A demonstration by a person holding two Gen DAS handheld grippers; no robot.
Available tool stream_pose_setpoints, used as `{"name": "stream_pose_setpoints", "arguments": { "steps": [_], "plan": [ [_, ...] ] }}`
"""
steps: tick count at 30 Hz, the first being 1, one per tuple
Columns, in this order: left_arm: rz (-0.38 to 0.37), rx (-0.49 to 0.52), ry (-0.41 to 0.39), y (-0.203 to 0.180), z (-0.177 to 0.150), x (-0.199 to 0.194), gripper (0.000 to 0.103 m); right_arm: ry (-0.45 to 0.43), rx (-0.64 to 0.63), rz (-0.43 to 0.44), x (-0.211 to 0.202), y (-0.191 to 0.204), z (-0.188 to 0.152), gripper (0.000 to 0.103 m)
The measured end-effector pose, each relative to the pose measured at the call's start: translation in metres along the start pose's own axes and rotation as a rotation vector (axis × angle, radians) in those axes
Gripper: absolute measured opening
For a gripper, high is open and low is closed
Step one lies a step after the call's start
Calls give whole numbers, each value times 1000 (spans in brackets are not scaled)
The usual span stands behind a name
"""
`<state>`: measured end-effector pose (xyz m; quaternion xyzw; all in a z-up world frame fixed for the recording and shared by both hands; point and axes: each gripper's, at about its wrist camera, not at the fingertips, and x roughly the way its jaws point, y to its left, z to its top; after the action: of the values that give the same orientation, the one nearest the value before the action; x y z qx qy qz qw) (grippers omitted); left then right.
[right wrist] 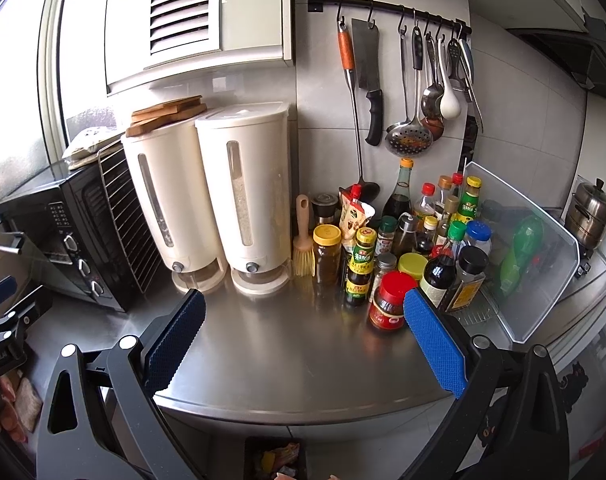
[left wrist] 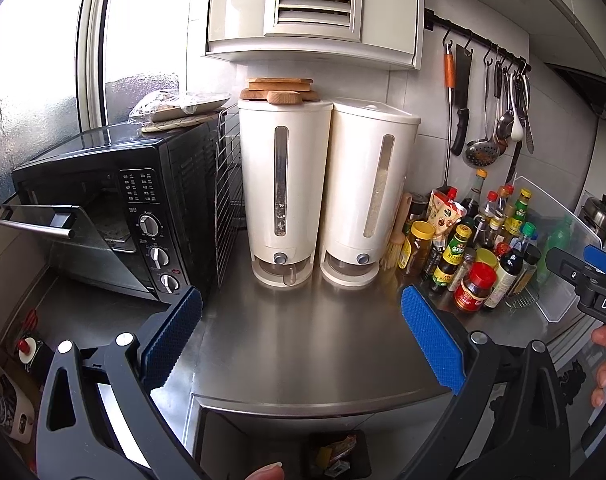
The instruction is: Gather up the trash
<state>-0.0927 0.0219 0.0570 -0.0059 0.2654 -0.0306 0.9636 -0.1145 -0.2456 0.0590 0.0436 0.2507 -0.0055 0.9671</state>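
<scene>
My left gripper (left wrist: 301,334) is open and empty above the steel counter (left wrist: 303,340). My right gripper (right wrist: 305,336) is open and empty above the same counter (right wrist: 287,352). A dark bin (left wrist: 335,456) with coloured wrappers in it stands on the floor below the counter's front edge; it also shows in the right wrist view (right wrist: 275,460). No loose trash shows on the counter between the fingers. The right gripper also shows at the right edge of the left wrist view (left wrist: 591,276), and the left gripper at the left edge of the right wrist view (right wrist: 3,312).
A black toaster oven (left wrist: 103,208) with its door ajar stands at left. Two white grain dispensers (left wrist: 323,188) stand at the back. Several sauce bottles and jars (right wrist: 415,248) crowd the right, beside a clear splash guard (right wrist: 535,256). Utensils and a cleaver (right wrist: 367,80) hang on a wall rail.
</scene>
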Motion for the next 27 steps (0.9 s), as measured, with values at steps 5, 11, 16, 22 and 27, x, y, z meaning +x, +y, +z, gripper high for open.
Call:
{"name": "stream_pose_setpoints", "arguments": {
  "steps": [5, 11, 16, 22, 27],
  "plan": [
    [2, 1, -1, 1, 2, 1, 95, -3, 3, -1, 1, 0, 2, 100],
    [-9, 4, 2, 1, 3, 4, 95, 2, 8, -2, 1, -1, 2, 100],
    [-3, 7, -3, 1, 4, 4, 95, 2, 9, 0, 2, -1, 3, 100],
    [6, 12, 3, 0, 3, 7, 95, 7, 7, -4, 7, -1, 3, 100],
    [-2, 10, 2, 1, 1, 8, 95, 14, 10, -2, 9, -1, 0, 100]
  ]
}}
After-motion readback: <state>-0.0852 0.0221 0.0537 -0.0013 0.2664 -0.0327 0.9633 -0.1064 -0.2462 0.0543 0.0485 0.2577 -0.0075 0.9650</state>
